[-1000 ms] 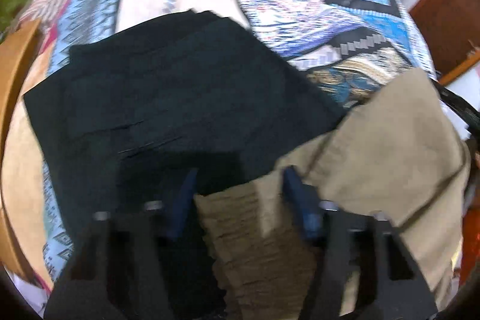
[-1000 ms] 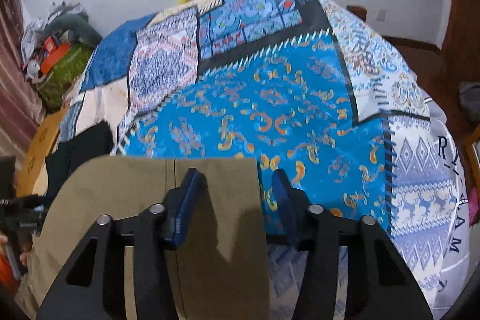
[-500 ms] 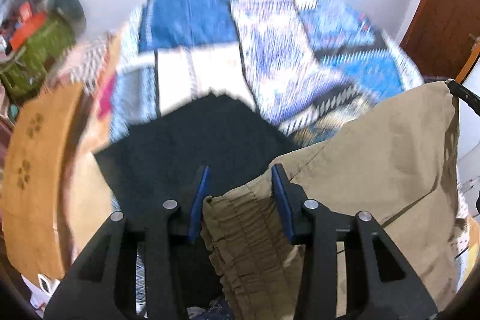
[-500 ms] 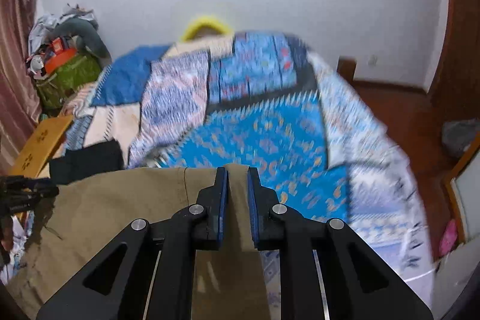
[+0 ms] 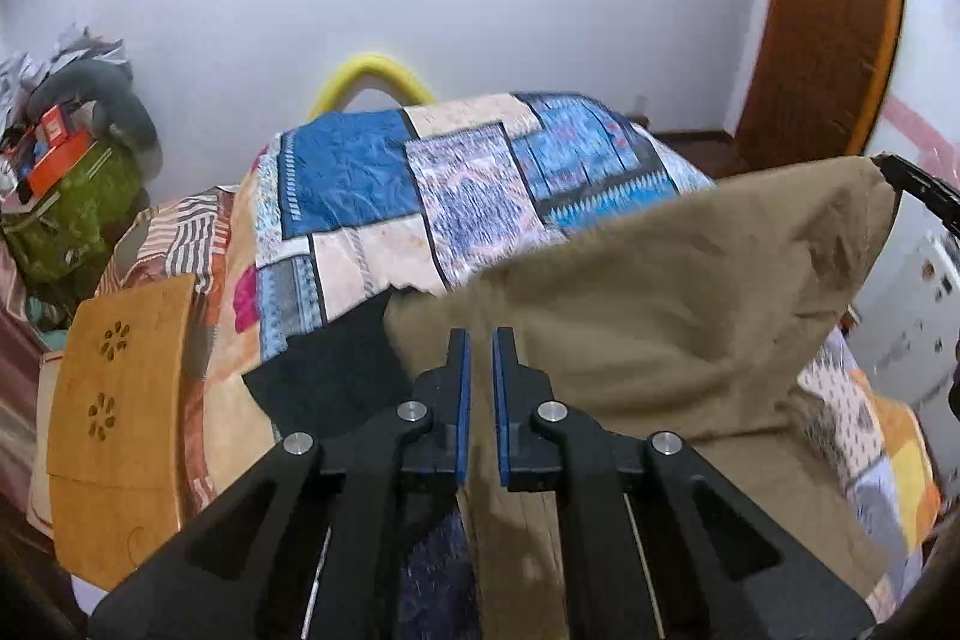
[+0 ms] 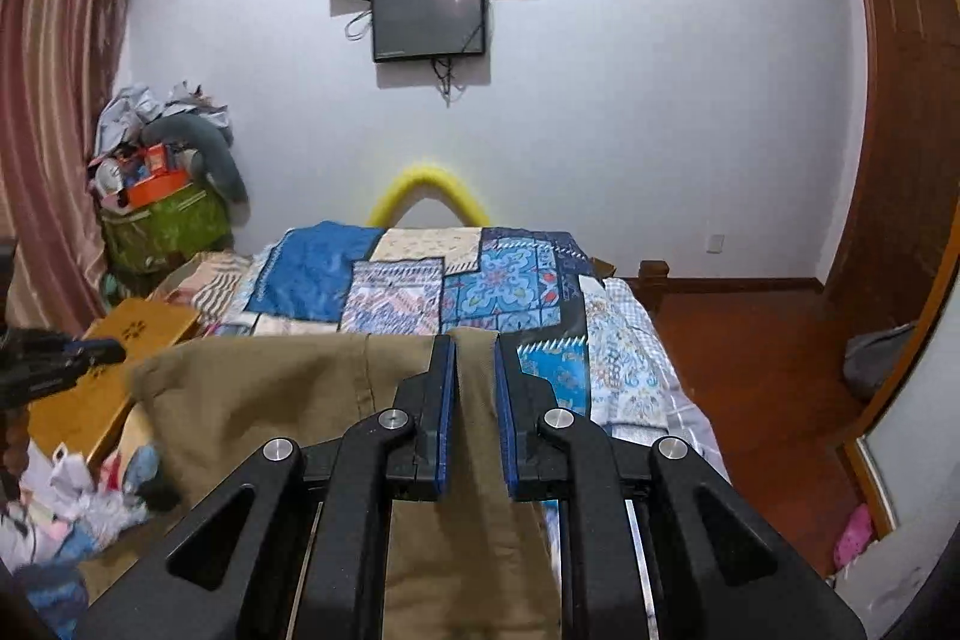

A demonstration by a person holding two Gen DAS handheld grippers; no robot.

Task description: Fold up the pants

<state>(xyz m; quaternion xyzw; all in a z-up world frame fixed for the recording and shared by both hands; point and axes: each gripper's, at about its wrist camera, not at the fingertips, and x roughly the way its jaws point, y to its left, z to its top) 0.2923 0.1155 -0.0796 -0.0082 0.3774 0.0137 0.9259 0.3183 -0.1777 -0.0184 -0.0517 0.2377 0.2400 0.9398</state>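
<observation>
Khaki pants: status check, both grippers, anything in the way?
Left gripper shut on khaki pants, jaws just closed. Right gripper shut on them too. Pants lifted, spread between both. Black garment lies below on bed.

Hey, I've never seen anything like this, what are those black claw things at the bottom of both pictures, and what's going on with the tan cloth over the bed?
No robot here: a person holds a two-finger tool in each hand, and a wide-angle camera on each tool looks forward along its fingers. One picture comes from the left gripper, the other from the right gripper. Both are shut on the tan pants, each on a different part of the top edge, so the cloth hangs stretched between them above the patchwork bedspread. The left gripper's fingers have just closed. A dark garment lies on the bed underneath. Each camera also glimpses the other tool at its picture's edge.
</observation>
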